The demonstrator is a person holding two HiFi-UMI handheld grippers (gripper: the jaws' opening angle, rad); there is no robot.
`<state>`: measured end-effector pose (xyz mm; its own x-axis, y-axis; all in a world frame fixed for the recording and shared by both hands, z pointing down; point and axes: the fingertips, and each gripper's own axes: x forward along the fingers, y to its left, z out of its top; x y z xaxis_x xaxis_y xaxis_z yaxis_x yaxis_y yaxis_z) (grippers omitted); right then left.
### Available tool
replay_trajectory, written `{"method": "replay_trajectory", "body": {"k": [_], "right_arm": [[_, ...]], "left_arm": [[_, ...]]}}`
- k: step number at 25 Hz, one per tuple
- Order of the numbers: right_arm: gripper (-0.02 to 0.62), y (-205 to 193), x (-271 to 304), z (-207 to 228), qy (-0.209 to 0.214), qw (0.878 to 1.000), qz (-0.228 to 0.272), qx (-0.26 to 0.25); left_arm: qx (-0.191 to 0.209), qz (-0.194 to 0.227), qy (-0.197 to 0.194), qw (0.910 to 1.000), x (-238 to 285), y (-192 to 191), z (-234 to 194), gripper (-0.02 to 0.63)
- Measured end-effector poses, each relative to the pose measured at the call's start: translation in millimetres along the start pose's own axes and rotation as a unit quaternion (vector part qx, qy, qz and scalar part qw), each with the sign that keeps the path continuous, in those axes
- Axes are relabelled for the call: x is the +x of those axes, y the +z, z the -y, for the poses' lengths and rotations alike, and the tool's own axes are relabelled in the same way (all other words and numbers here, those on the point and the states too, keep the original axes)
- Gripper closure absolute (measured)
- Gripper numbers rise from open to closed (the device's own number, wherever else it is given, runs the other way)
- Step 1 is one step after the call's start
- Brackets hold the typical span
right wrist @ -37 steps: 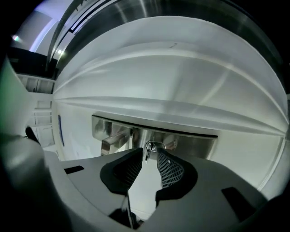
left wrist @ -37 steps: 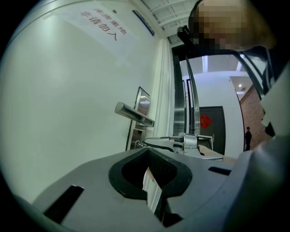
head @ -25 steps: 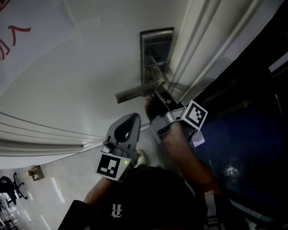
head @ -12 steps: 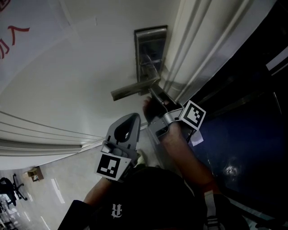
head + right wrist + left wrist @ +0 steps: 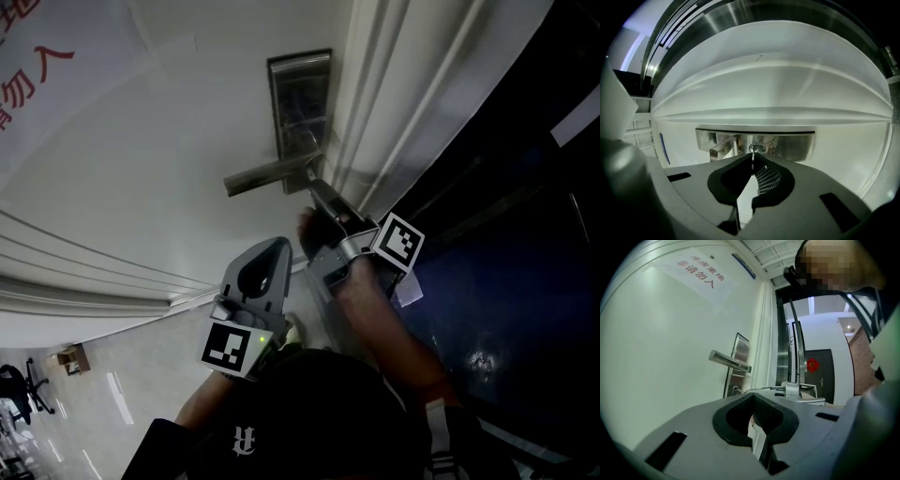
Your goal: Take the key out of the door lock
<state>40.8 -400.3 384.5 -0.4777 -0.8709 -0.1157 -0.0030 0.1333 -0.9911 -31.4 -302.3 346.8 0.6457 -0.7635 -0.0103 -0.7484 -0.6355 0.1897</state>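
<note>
White door [image 5: 141, 169], steel lock plate [image 5: 300, 103]: right tool [image 5: 753, 155] clamps the key [image 5: 753, 162], long axis pointing at the cylinder [image 5: 758, 148]; left tool [image 5: 753, 397] closed, empty.

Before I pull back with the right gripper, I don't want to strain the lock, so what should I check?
1. Right gripper shut on the key: ok.
2. Key turned to its withdrawal position: cannot tell.
3. Key out of the lock plate: not ok, it sits in the lock.
4. Door handle off the pull path: ok, it lies beside the key.
5. Left gripper held back, shut, empty: ok.
</note>
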Motion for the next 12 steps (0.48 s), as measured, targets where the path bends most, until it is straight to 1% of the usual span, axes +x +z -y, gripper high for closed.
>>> {"method": "replay_trajectory", "body": {"k": [8, 12], "right_arm": [[0.575, -3, -21, -5, 0.002, 1.0, -0.008, 0.001], [0.575, -9, -36, -10, 0.005, 1.0, -0.016, -0.01]], "left_arm": [[0.005, 0.004, 0.002, 1.0, -7, 1, 22, 0.6], [0.006, 0.004, 0.004, 1.0, -12, 0, 33, 0.6]]}}
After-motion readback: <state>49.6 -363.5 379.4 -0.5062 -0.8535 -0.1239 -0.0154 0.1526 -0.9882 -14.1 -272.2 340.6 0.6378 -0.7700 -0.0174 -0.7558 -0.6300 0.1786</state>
